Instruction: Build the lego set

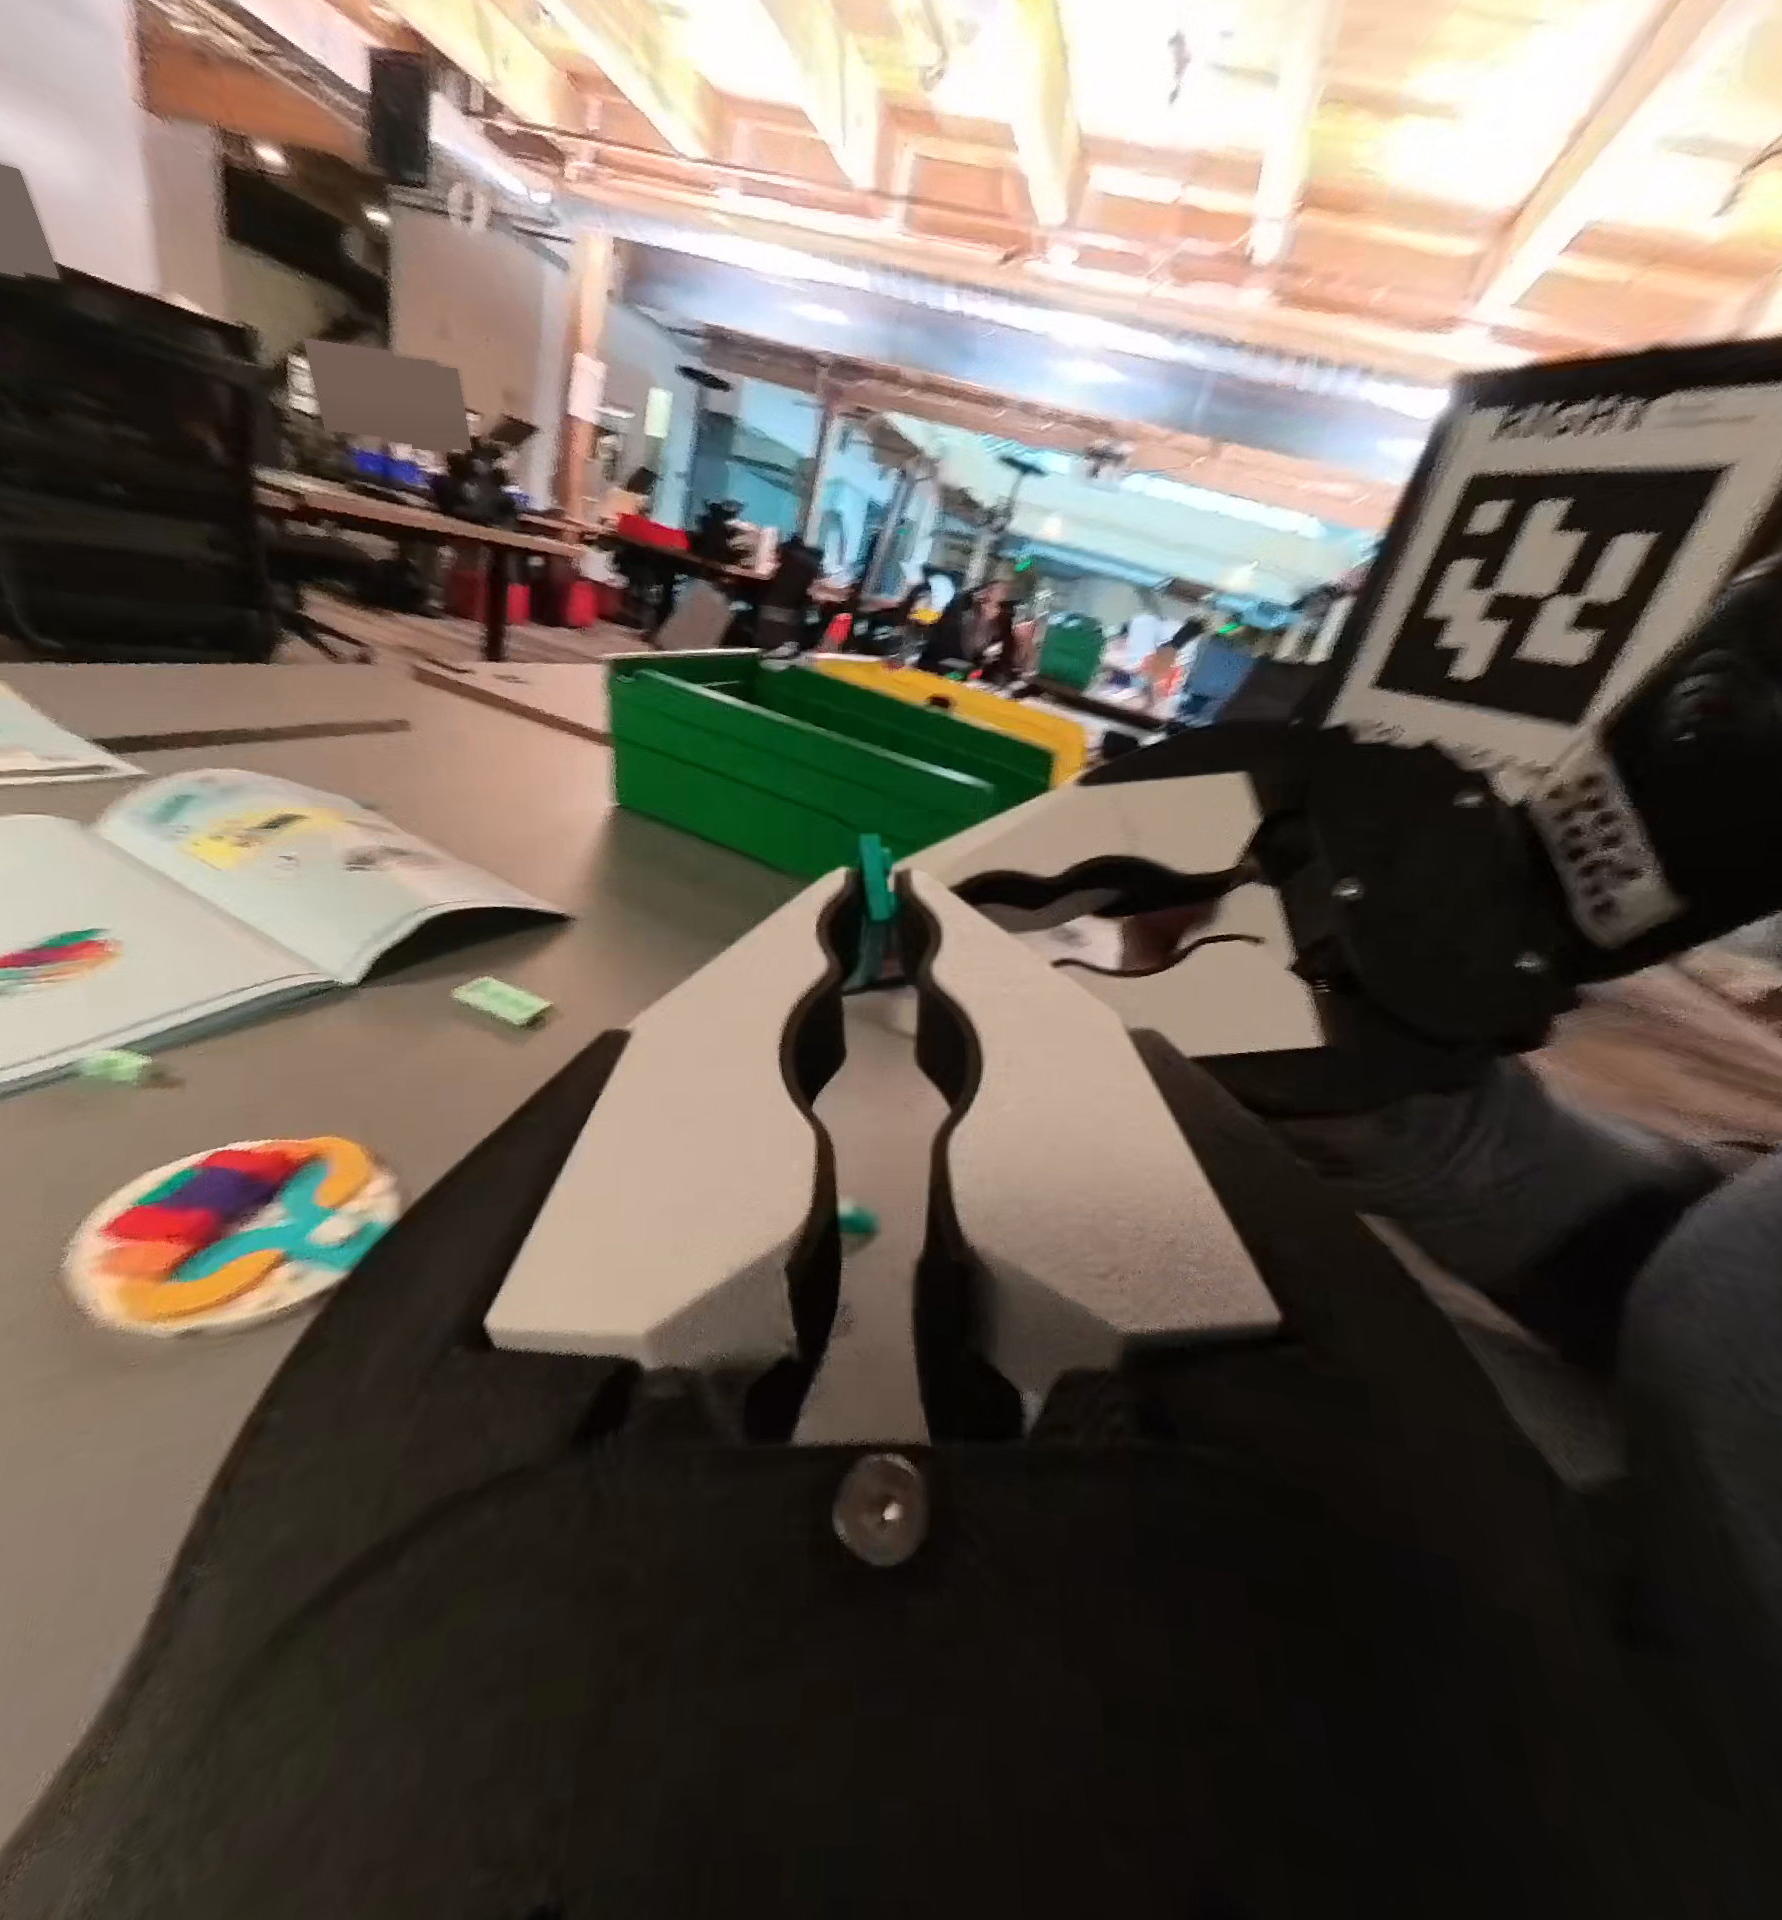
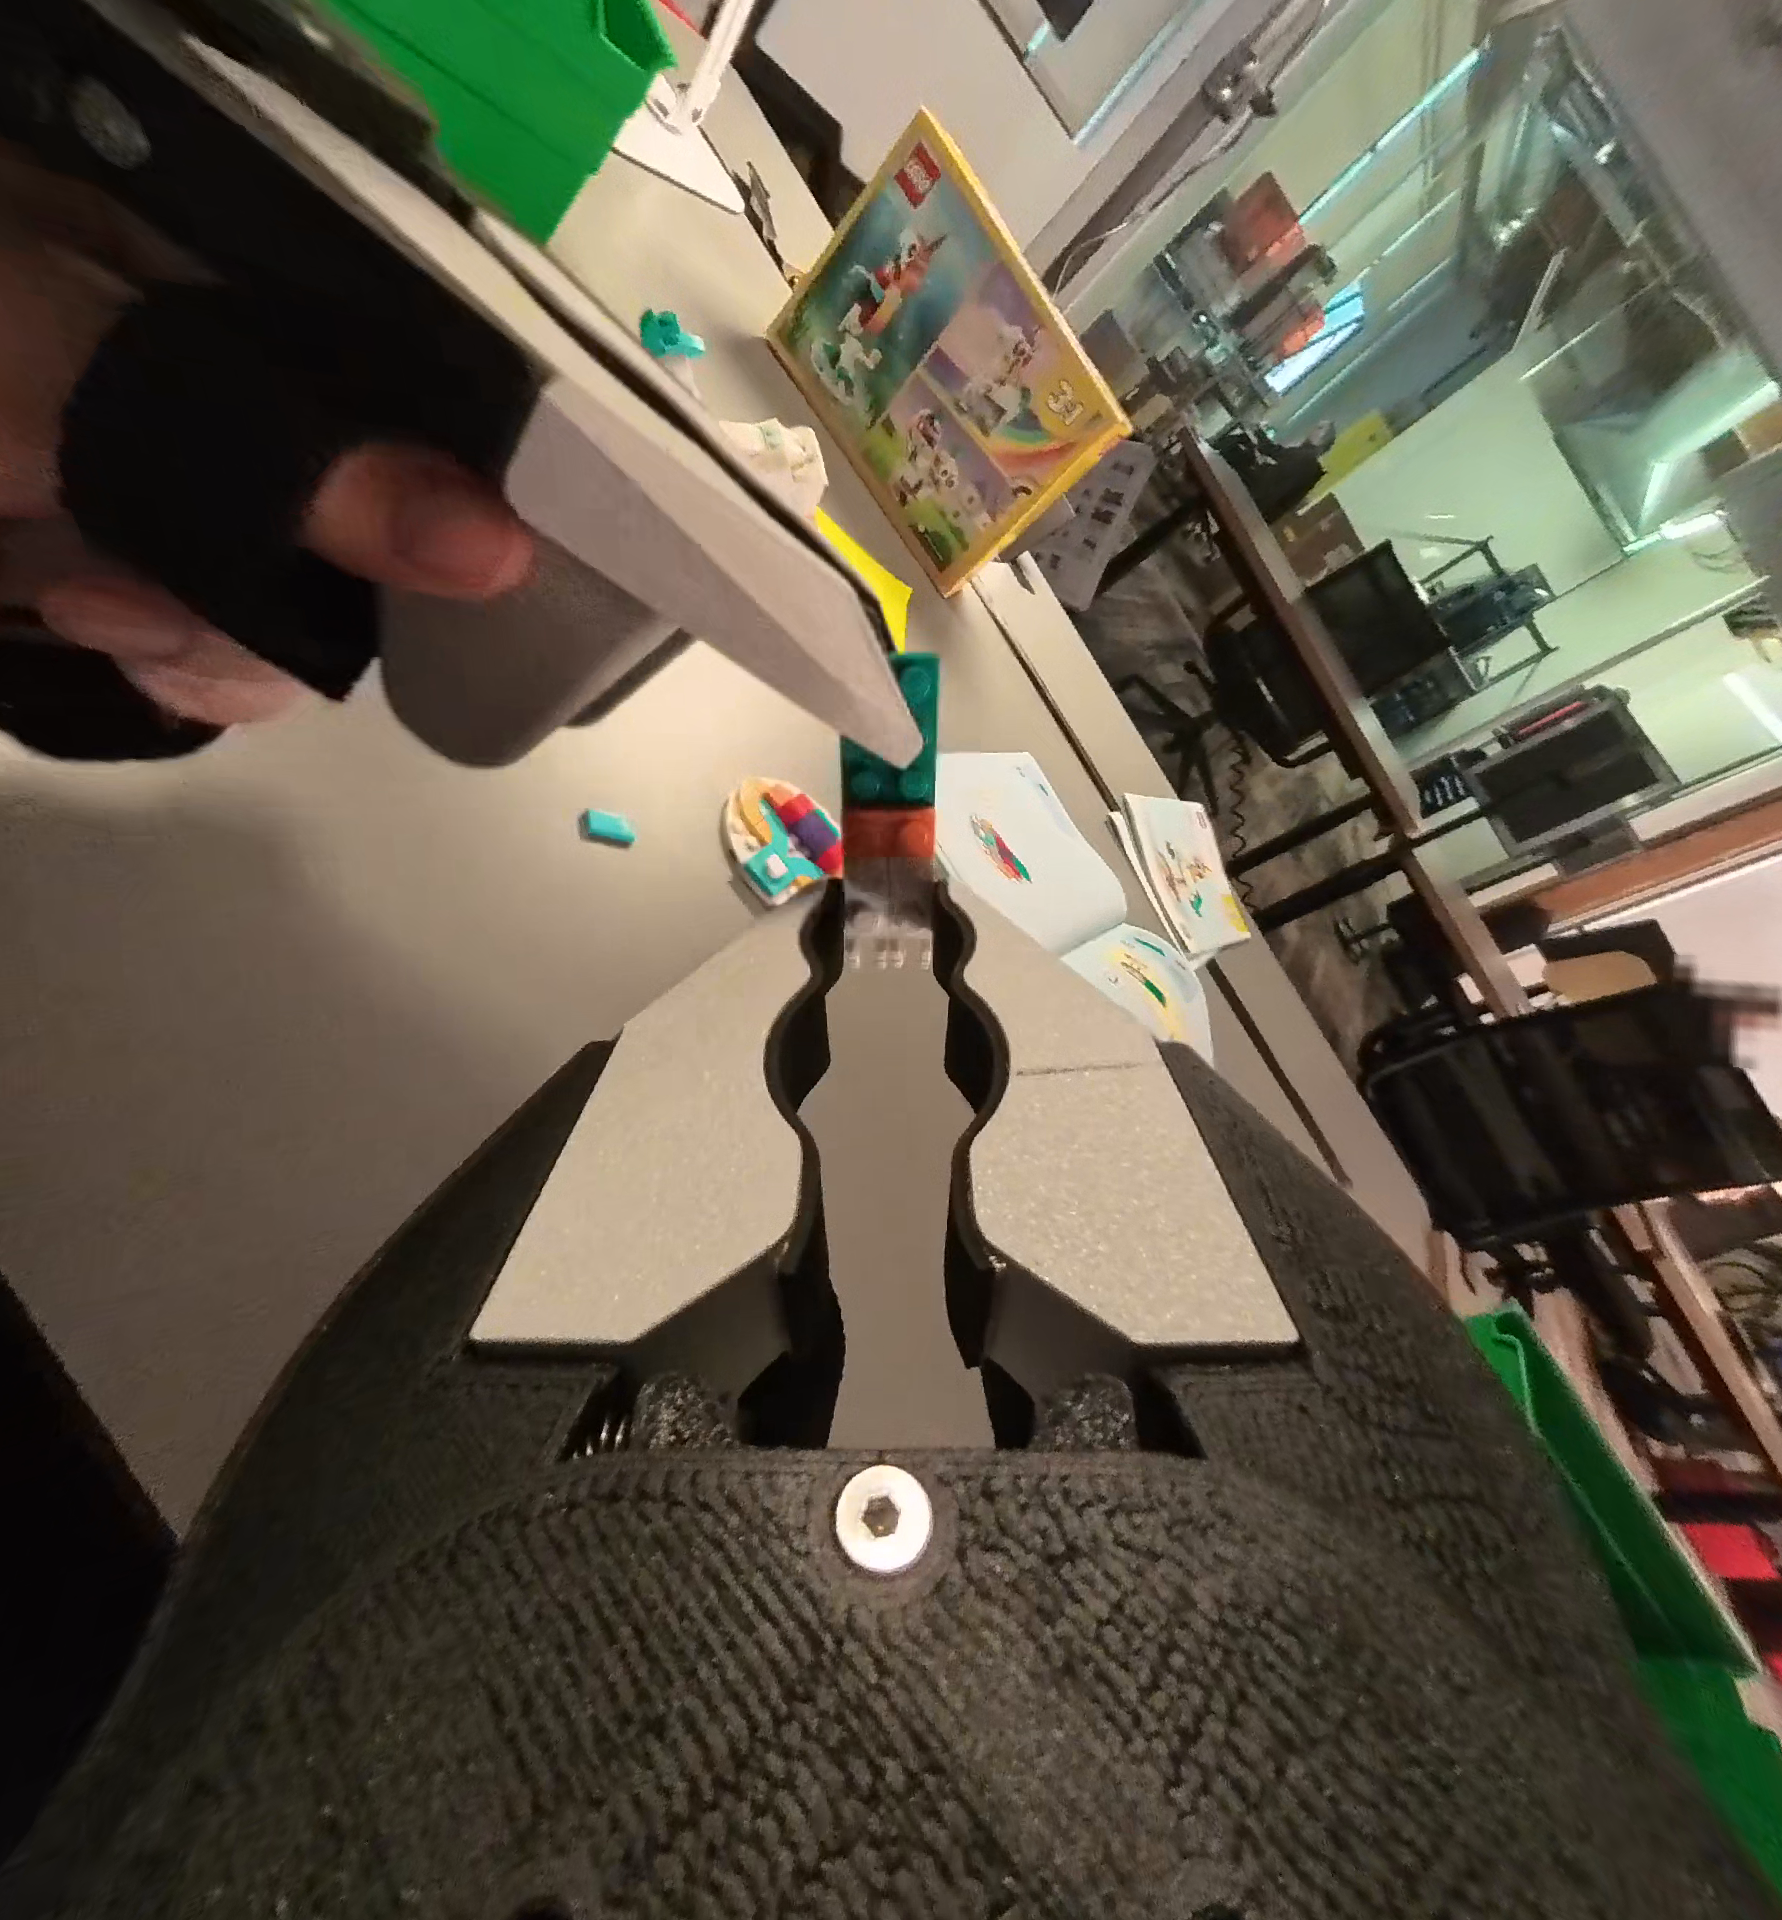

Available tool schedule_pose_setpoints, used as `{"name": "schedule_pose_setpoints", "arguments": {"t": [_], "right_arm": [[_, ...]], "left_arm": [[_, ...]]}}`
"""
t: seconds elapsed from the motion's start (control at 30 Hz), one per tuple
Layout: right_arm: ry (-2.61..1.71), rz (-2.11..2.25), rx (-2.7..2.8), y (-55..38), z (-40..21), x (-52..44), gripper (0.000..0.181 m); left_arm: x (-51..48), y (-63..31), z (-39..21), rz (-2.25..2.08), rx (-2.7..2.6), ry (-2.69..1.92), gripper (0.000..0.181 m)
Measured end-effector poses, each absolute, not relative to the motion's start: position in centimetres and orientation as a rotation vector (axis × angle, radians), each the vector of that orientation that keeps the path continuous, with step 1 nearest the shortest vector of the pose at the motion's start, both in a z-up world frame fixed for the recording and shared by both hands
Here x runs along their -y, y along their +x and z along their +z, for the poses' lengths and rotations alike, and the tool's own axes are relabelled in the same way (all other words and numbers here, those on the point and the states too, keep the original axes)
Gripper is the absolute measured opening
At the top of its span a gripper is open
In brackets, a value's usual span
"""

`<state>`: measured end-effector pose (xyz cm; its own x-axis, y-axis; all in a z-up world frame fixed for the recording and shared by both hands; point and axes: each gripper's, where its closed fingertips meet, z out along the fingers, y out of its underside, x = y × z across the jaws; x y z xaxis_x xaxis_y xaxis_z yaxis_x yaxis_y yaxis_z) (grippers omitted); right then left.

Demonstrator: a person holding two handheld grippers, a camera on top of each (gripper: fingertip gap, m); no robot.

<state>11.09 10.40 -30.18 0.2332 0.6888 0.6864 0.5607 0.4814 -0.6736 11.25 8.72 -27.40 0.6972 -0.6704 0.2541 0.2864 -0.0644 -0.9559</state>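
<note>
My left gripper (image 1: 872,920) is shut on a small teal plate (image 1: 879,878) and holds it above the grey table (image 1: 513,790). My right gripper (image 2: 889,920) is shut on the clear end of a small stack (image 2: 887,842) of clear, orange and teal pieces. In the right wrist view the left gripper (image 2: 897,743) comes in from the upper left, its tips on the teal plate (image 2: 916,686) at the stack's far end. In the left wrist view the right gripper (image 1: 960,883) meets my left fingertips from the right. A round multicoloured build (image 1: 232,1231) lies on the table to the left.
An open instruction booklet (image 1: 191,914) and loose light-green pieces (image 1: 500,1003) lie at left. A green bin (image 1: 793,758) and a yellow bin (image 1: 960,707) stand behind. The set's box (image 2: 949,353), a loose teal piece (image 2: 606,826) and more booklets (image 2: 1188,873) are on the table. Both grippers' tips are close together, under 4 cm apart.
</note>
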Motion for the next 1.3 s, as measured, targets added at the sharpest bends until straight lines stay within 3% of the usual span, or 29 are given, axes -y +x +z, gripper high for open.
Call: {"name": "schedule_pose_setpoints", "arguments": {"t": [0.13,0.23,0.53,0.9,1.2,1.27,1.3], "right_arm": [[-1.165,0.251,1.465,10.4,-30.4,-9.5,0.016],[-1.182,0.412,1.502,10.5,-30.2,-9.1,0.033],[-1.428,1.206,1.595,11.2,-28.4,-6.7,0.019],[-1.512,1.244,1.829,11.6,-30.9,-5.0,0.003],[-1.623,1.319,1.764,12.2,-32.1,-5.2,0.023],[-1.627,1.334,1.766,12.1,-32.4,-5.1,0.018],[-1.619,1.350,1.758,12.0,-32.3,-5.0,0.007]], "left_arm": [[-8.3,10.6,-27.8,-0.815,-0.439,-1.512,0.003],[-8.2,10.1,-28.2,-0.829,-0.545,-1.589,0.003],[-5.7,11.7,-31.1,-0.966,-1.005,-1.826,0.003],[-4.9,13.3,-32.0,-0.907,-1.223,-1.831,0.003],[-5.1,13.3,-31.8,-0.953,-1.295,-1.824,0.003],[-5.2,13.4,-31.6,-0.963,-1.298,-1.818,0.003],[-5.1,13.5,-31.4,-0.978,-1.296,-1.811,0.003]]}}
